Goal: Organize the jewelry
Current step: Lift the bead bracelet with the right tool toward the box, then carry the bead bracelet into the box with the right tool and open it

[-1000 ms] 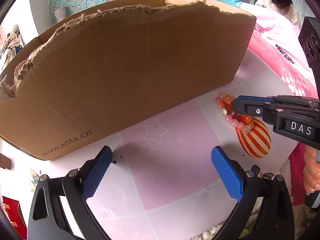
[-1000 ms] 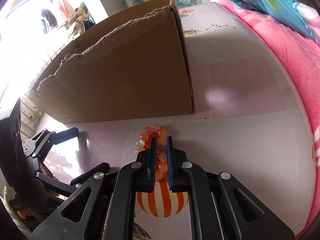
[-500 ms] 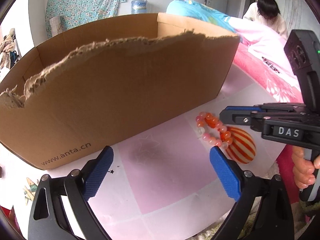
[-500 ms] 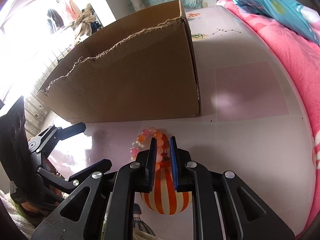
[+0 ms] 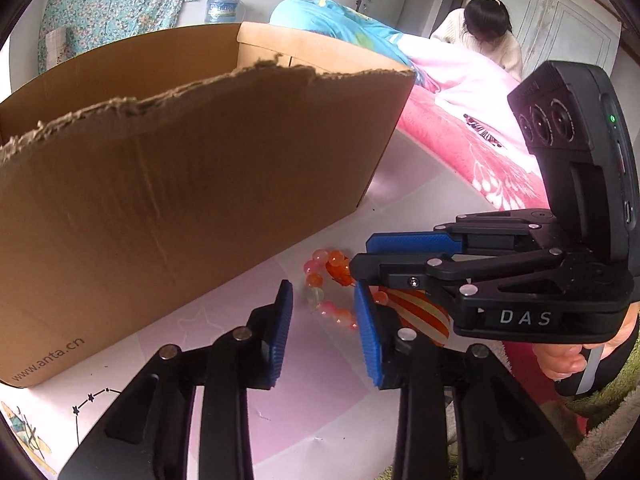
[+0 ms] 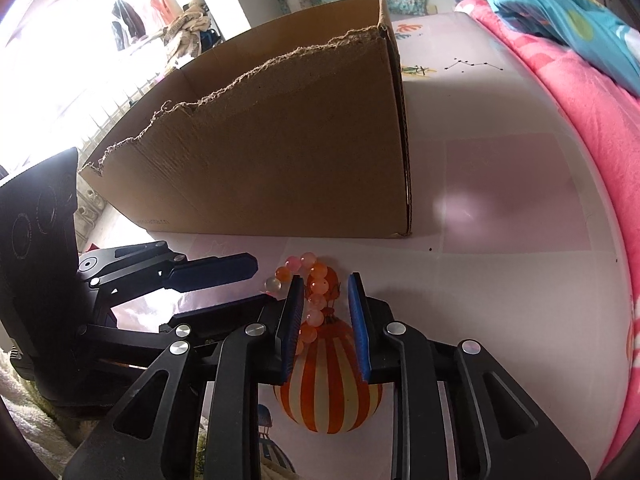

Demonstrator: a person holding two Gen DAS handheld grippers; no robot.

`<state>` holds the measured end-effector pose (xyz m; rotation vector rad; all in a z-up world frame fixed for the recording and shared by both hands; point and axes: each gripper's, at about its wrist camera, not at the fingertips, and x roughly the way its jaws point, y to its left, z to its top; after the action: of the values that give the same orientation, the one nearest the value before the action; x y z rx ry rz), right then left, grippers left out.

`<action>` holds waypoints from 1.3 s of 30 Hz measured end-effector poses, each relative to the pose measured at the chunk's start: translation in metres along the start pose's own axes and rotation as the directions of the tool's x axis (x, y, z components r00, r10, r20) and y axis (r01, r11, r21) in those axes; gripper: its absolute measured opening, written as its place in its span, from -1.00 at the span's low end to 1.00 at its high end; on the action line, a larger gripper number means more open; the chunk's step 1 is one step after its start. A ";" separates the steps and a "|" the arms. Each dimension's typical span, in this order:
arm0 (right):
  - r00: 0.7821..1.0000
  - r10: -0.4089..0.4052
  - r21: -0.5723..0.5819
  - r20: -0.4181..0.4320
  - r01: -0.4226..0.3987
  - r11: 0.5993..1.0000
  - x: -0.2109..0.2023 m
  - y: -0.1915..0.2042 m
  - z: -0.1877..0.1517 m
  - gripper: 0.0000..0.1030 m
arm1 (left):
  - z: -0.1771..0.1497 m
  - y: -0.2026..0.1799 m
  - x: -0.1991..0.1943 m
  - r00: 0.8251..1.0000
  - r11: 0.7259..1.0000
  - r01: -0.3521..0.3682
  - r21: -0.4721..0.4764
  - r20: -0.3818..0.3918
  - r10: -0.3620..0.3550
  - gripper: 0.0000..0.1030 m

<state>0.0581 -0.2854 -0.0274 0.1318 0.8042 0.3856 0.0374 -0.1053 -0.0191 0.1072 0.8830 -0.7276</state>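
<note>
Jaws: left gripper (image 5: 324,330) narrowing, nothing pinched; right gripper (image 6: 326,326) widening, pads flanking the bracelet (image 6: 312,292) without pressing | cardboard box (image 5: 180,184) is looming at 11 o'clock | bracelet is lying on the mat (image 6: 500,280), draped over its printed balloon (image 6: 330,384) | risk: both grippers are crowding one strand, likely colliding or flicking beads away.

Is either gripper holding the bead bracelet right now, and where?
Neither. The bead bracelet lies on the mat; the opening right gripper straddles it, and the closing left gripper clamps nothing.
</note>
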 end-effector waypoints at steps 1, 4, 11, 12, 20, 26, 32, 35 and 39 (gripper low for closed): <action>1.000 -0.005 -0.012 -0.006 0.005 1.000 0.002 0.001 0.001 -0.55 | 0.000 0.000 0.002 1.000 1.000 -0.009 0.006 -0.010 0.009 -0.47; 1.000 -0.025 -0.050 -0.011 0.024 0.998 0.005 0.008 -0.002 -0.55 | -0.001 -0.004 0.005 0.999 0.999 -0.036 0.032 -0.006 0.036 -0.58; 0.999 -0.050 -0.041 -0.015 0.050 0.998 0.005 0.008 -0.001 -0.85 | 0.002 -0.006 0.007 0.999 0.998 -0.043 0.047 0.000 0.043 -0.83; 0.999 -0.042 -0.032 -0.013 0.041 0.999 0.002 0.008 -0.001 -0.85 | 0.002 -0.005 0.002 0.999 0.998 -0.033 0.050 0.008 0.033 -0.83; 0.998 0.020 -0.048 0.052 -0.017 0.999 -0.048 0.012 0.008 -0.86 | 0.017 -0.009 -0.053 0.986 0.993 0.104 0.061 0.124 -0.111 -0.83; 0.983 0.086 -0.121 0.160 -0.067 0.990 -0.089 0.038 0.031 -0.86 | 0.039 -0.006 -0.112 0.945 0.984 0.159 0.083 0.275 -0.176 -0.83; 0.964 0.152 -0.227 0.217 -0.102 0.969 -0.088 0.064 0.077 -0.86 | 0.060 0.012 -0.154 0.918 0.993 0.080 0.088 0.382 -0.108 -0.83; 0.964 0.196 -0.241 0.179 -0.150 0.959 -0.060 0.083 0.101 -0.86 | 0.068 0.032 -0.160 0.925 0.998 0.005 0.055 0.379 -0.026 -0.83; 0.968 0.238 -0.217 0.077 -0.217 0.952 -0.032 0.095 0.118 -0.85 | 0.072 0.073 -0.150 0.955 0.997 -0.064 -0.052 0.286 0.076 -0.83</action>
<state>0.0962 -0.2066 0.1005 0.0483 0.6444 0.6736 0.0680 0.0036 0.1230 -0.0058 0.6122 -0.6391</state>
